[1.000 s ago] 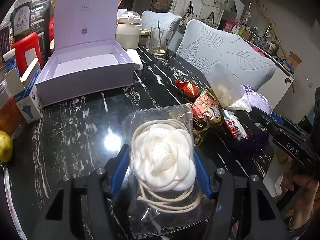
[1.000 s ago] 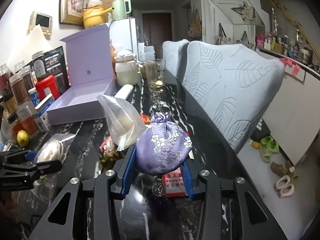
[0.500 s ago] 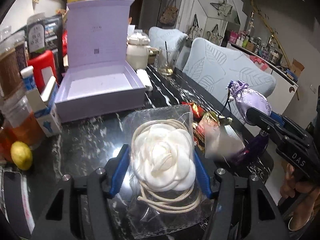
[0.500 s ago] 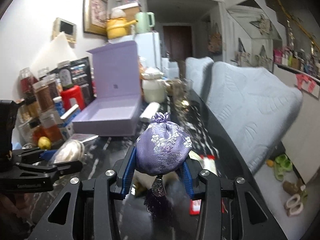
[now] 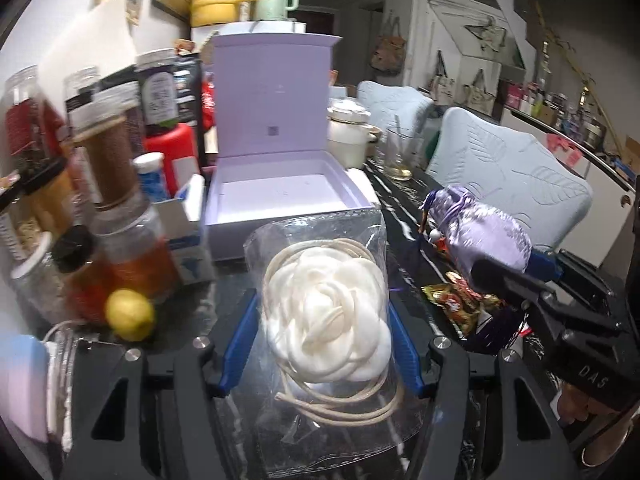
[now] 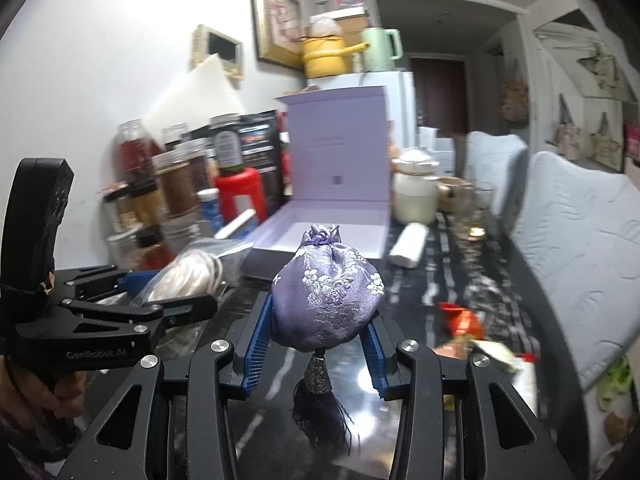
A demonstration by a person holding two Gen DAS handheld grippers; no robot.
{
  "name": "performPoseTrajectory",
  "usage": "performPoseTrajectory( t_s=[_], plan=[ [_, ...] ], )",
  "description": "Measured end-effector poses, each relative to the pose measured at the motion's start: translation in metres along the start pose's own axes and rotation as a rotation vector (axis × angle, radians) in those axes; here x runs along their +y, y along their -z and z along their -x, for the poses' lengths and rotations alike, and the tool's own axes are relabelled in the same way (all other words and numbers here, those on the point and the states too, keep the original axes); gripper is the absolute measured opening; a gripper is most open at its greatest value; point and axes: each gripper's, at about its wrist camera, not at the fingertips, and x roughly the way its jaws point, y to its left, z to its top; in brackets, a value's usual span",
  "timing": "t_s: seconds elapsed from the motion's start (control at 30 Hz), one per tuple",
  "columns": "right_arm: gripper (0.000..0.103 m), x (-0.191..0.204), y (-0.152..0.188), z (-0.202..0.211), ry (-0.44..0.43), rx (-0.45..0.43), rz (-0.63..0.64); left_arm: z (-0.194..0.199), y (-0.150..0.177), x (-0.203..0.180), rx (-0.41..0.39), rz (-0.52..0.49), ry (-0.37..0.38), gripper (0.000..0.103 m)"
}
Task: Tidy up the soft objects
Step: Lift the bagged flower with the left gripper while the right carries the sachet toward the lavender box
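- Looking along the left gripper: its blue pads are clamped on either side of a clear bag holding a white fabric flower with a coil of cream cord, carried above the dark marble table. Just beyond stands the open lilac box, lid upright, its tray showing nothing inside. At right, the right gripper carries a purple pouch. Snack packets lie on the table below it.
- Looking along the right gripper: its pads grip the embroidered pouch at both flanks, tassel hanging beneath. The box lies ahead; the left gripper with its bagged flower sits at left.
- Progress, as judged: both soft items are lifted and near the box, presumably their destination; neither is placed. Release of each remains; whether the packets on the table belong to the task cannot be told.
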Motion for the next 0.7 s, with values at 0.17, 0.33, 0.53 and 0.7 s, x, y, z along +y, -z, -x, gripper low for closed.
performPoseTrajectory(
  t_s=[0.17, 0.33, 0.53, 0.7],
  plan=[
    [0.042, 0.016, -0.004, -0.016, -0.076, 0.011, 0.006, 0.005, -0.006, 0.017, -0.017, 0.019, -0.027, 0.061],
    [0.042, 0.027, -0.014, -0.030, -0.104, 0.018, 0.023, 0.003, -0.018, 0.025, -0.047, 0.007, -0.050, 0.061],
    [0.042, 0.030, -0.033, -0.042, -0.106, 0.019, 0.036, -0.005, -0.037, 0.037, -0.073, 0.014, -0.048, 0.061],
    [0.042, 0.029, -0.054, -0.049, -0.095, 0.011, 0.061, -0.011, -0.057, 0.047, -0.109, 0.024, -0.052, 0.061]
  ],
)
